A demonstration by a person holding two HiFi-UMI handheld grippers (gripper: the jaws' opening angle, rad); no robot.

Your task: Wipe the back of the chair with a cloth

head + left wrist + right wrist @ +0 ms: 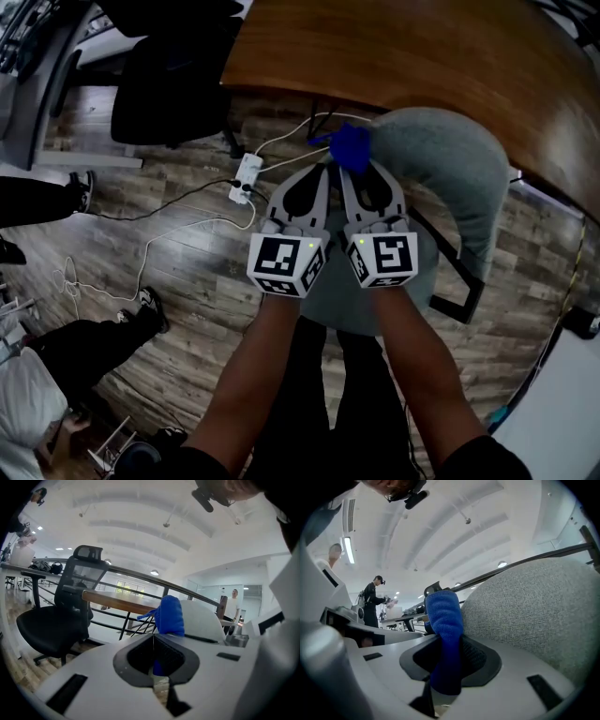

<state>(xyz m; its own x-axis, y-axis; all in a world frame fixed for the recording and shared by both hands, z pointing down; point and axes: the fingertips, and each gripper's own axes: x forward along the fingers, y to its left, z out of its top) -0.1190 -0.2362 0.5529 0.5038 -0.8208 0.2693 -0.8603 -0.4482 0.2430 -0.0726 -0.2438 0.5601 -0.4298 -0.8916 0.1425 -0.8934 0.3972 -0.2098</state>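
Observation:
A blue cloth [350, 145] is bunched at the tips of both grippers, against the left edge of the grey fabric chair back [441, 159]. The left gripper [323, 169] and right gripper [356, 169] sit side by side, tips converging on the cloth. In the left gripper view the jaws [153, 637] are closed to a thin seam, with the cloth [168, 613] rising above the tip and a blue bit between the fingers. The right gripper [447, 641] is shut on the cloth [444, 616], which drapes over its jaws beside the chair back [534, 616].
A wooden table [403, 47] runs behind the chair. A black office chair [169, 89] stands at the upper left. A white power strip [247, 176] with cables lies on the wood floor. Another person's legs [94, 337] are at the left.

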